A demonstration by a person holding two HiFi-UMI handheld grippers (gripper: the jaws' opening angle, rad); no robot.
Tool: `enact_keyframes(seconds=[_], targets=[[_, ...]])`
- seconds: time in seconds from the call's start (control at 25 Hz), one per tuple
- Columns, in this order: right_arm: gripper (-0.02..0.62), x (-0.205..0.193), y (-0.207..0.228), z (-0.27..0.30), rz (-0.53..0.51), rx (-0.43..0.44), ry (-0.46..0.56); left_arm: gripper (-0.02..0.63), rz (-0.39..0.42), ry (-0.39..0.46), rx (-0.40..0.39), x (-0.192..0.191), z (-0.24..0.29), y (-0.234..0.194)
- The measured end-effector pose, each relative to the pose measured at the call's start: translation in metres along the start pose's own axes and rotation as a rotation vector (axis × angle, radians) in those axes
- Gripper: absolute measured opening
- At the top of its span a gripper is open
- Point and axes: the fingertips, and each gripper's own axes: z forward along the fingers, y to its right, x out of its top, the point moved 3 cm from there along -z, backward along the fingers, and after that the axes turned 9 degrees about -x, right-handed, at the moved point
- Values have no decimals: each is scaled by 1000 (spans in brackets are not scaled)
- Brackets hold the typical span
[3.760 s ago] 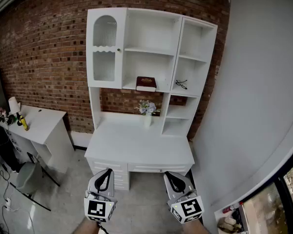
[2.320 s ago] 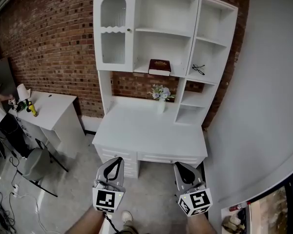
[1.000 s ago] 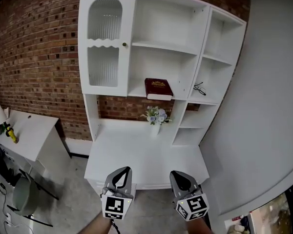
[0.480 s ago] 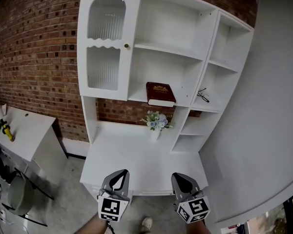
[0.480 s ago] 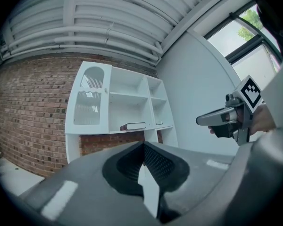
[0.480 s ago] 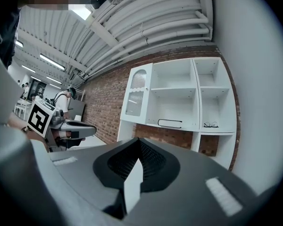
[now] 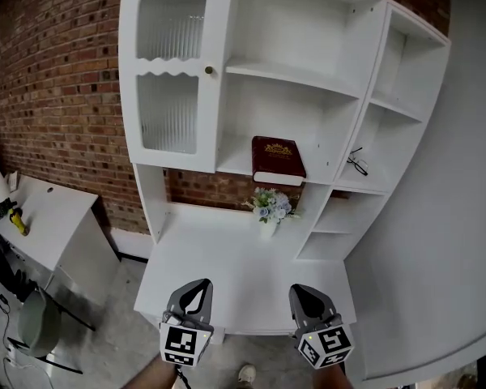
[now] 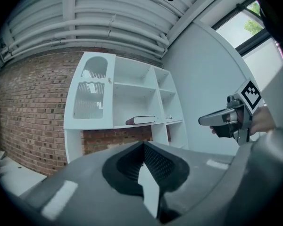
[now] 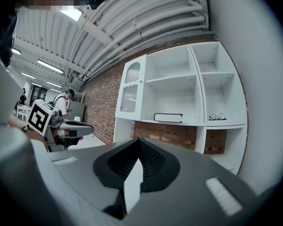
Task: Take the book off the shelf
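Book: dark red book point(image 7: 278, 159), flat on the middle shelf point(image 7: 236, 162), near the front lip with its page edge outward; probably left there for an easy frontal pinch.
Around it: flowers point(image 7: 269, 207) just below on the bench point(image 7: 223, 275); glasses point(image 7: 357, 164) in the next compartment to the right, apart from the book.
Left claw: left claw point(image 7: 199, 285) pressed together, pinching nothing; low over the bench's near edge, well apart from the book.
Right claw: right claw point(image 7: 299, 292) likewise pressed together and empty, beside the other, tip toward the shelving.
Why so held: both low and level, likely an approach posture, not yet a reach.
Step in hand: closing in; book untouched.
Next call: raise one claw to shelf height and spread it before pinching the exposed edge.
Risk: knocking the flowers underneath.
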Motion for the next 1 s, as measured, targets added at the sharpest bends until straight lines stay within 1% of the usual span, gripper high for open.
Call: enact_keyframes(seconds=[0.2, 0.4, 0.64, 1.0], targets=[[28, -1, 20, 30, -4, 17, -15, 2, -12, -17, -1, -5, 35, -8], [28, -2, 43, 49, 4, 22, -28, 2, -29, -42, -24, -7, 67, -6], [28, 6, 67, 68, 7, 45, -24, 2, -27, -32, -18, 8, 102, -8], [28, 29, 107, 101, -22, 97, 21, 2, -42, 0, 8, 37, 160, -10]])
